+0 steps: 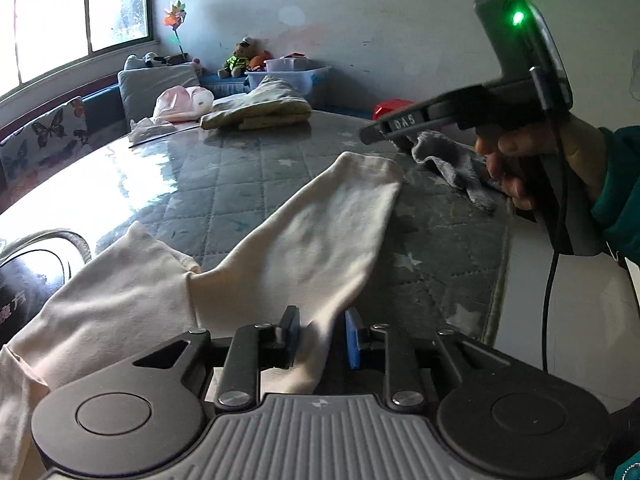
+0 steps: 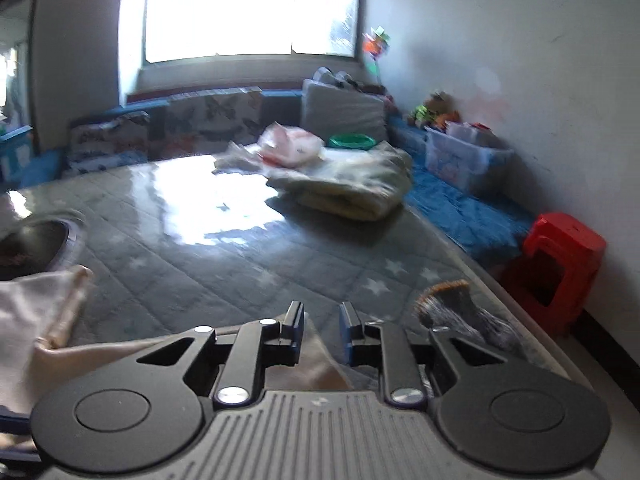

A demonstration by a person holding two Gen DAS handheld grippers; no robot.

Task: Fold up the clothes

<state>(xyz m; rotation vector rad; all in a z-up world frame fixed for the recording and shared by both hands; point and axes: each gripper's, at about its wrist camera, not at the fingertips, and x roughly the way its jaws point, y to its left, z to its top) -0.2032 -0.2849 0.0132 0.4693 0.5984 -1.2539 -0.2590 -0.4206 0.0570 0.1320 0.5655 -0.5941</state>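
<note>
A cream long-sleeved garment (image 1: 304,236) lies across the near part of the grey quilted table (image 1: 224,184), one sleeve stretched toward the far right. My left gripper (image 1: 321,336) has the sleeve's edge between its fingers, with a gap between cloth and right pad, so the grip is unclear. My right gripper (image 1: 370,134) shows in the left wrist view, hovering over the sleeve's far end, its jaws side-on. In the right wrist view the right gripper (image 2: 321,320) is open above the cream cloth (image 2: 36,320).
A grey cloth (image 1: 456,164) lies at the table's right edge, also in the right view (image 2: 460,312). Folded yellowish clothes (image 1: 260,110) and a pink item (image 1: 182,102) sit at the back. A red stool (image 2: 556,264) stands right of the table. A dark basket (image 2: 32,244) sits left.
</note>
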